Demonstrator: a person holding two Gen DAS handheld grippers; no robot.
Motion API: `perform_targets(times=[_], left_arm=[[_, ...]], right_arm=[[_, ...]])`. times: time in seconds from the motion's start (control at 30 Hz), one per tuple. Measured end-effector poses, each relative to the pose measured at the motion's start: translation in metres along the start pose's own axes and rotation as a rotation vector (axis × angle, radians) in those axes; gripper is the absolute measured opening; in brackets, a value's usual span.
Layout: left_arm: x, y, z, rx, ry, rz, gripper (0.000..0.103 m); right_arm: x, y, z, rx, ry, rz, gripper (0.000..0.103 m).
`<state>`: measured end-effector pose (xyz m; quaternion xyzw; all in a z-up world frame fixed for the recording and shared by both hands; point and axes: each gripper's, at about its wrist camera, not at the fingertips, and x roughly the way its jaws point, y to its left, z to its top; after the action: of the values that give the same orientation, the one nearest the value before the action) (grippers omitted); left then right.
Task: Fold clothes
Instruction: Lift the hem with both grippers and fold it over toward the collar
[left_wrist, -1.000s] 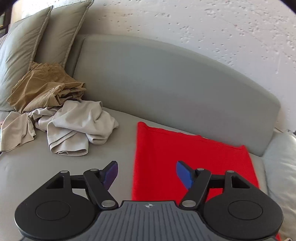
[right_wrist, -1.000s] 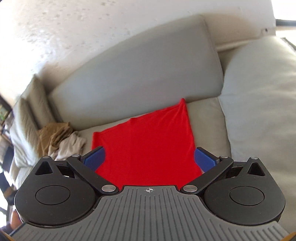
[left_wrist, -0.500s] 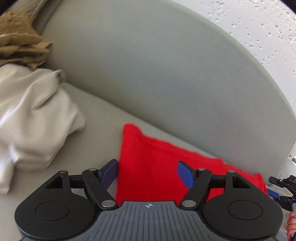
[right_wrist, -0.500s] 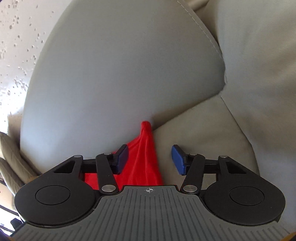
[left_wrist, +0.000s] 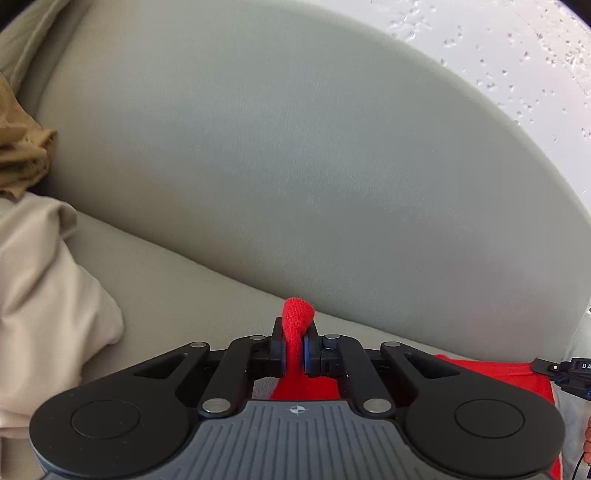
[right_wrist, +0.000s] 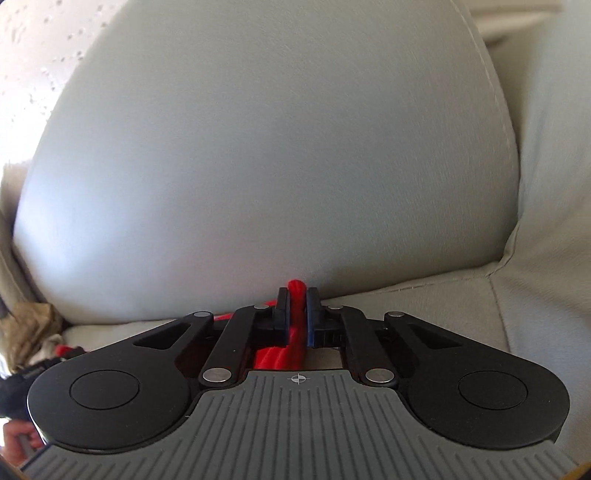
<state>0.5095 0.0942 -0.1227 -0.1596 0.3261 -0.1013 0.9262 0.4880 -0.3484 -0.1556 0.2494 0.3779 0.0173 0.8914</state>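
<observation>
Left jaws: closed tight on a bunched corner of the red garment (left_wrist: 297, 320); a small nub of cloth pokes out past the blue pads of the left gripper (left_wrist: 294, 345).
Right jaws: pinched narrow on another bunched corner of the same garment (right_wrist: 295, 295), held in the right gripper (right_wrist: 295, 317), with red folds trailing back under the body.
Where both grips sit: at the back edge of the sofa seat (left_wrist: 192, 295), where the seat meets the backrest (left_wrist: 295, 166); both fingertips point straight at the backrest.
Cloth from the jaws: it runs back toward the person, under each gripper; in the left view a red strip stretches off to the right, toward a black part that is probably the right gripper at that frame's right edge.
Long axis: the held edge seems to lie along the seat's back edge, left grip at one end and right grip at the other; the rest of the garment is hidden beneath the grippers.
Which hand is nearer: neither clearly; both look about level against the backrest.
What the next move turns on: my reading is that both corners must travel together, away from the backrest toward the seat's front edge, keeping the edge taut between them.
Off to the left: a beige garment (left_wrist: 48, 306) and a tan one (left_wrist: 22, 158) lie rumpled toward the seat's left end.
</observation>
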Motion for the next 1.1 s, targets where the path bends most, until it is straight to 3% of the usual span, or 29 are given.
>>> perform_targets(times=[0.13, 0.43, 0.6, 0.7, 0.93, 1.1], left_arm=[[-0.051, -0.009, 0.001, -0.024, -0.036, -0.027, 0.006], [-0.184, -0.028, -0.016, -0.072, -0.070, -0.100, 0.006], [-0.245, -0.034, -0.062, -0.108, -0.013, -0.154, 0.006], [-0.273, -0.035, -0.098, -0.117, 0.034, -0.158, 0.006], [-0.309, -0.019, -0.171, -0.155, 0.067, -0.100, 0.006], [-0.341, -0.022, -0.193, -0.162, 0.036, -0.074, 0.006]], right_arm=[[-0.041, 0.017, -0.001, 0.049, -0.047, -0.004, 0.008], [-0.181, 0.038, -0.023, 0.198, -0.040, 0.076, 0.008], [-0.260, 0.031, -0.068, 0.254, -0.017, 0.106, 0.008], [-0.293, 0.004, -0.095, 0.292, 0.025, 0.111, 0.008], [-0.333, -0.049, -0.194, 0.385, 0.077, 0.070, 0.008], [-0.353, -0.054, -0.227, 0.395, 0.054, 0.065, 0.007]])
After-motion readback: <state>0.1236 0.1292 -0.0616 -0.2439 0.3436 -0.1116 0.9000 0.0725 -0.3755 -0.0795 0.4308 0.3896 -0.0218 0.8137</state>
